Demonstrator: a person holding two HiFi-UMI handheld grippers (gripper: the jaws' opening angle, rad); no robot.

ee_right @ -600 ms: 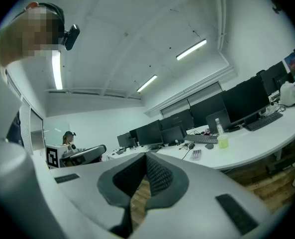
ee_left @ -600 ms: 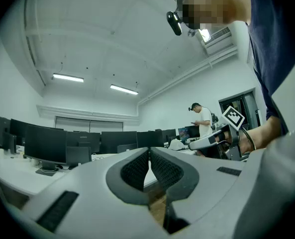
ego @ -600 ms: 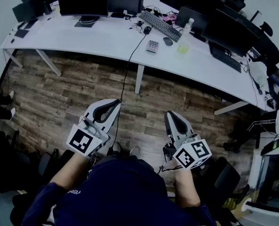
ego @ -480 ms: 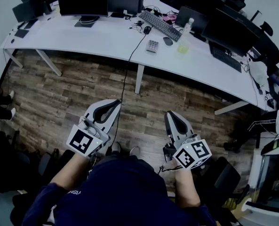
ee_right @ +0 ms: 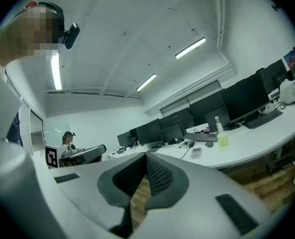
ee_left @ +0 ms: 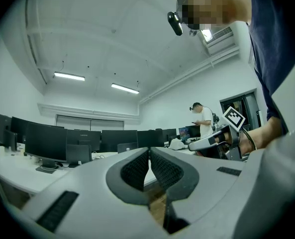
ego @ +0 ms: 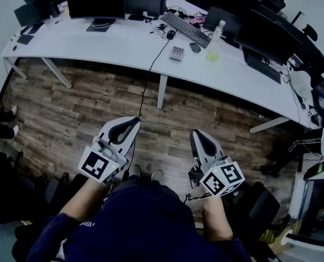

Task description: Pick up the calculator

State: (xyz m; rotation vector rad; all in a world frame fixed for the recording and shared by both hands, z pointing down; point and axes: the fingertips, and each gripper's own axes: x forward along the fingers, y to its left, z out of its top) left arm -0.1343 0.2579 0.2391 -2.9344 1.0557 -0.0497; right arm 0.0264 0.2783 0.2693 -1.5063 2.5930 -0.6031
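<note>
- Left claw (ego: 133, 120) and right claw (ego: 196, 133): both closed together, empty.
- No shift from moments ago; calculator (ego: 176, 53) on tabletop (ego: 112, 42) well apart; approach not begun.

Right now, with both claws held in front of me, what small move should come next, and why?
Probably step forward toward the desk first. The calculator lies on it, across a stretch of wooden floor, while the right claw and left claw are both shut, empty and held near your body, so it seems out of reach.
</note>
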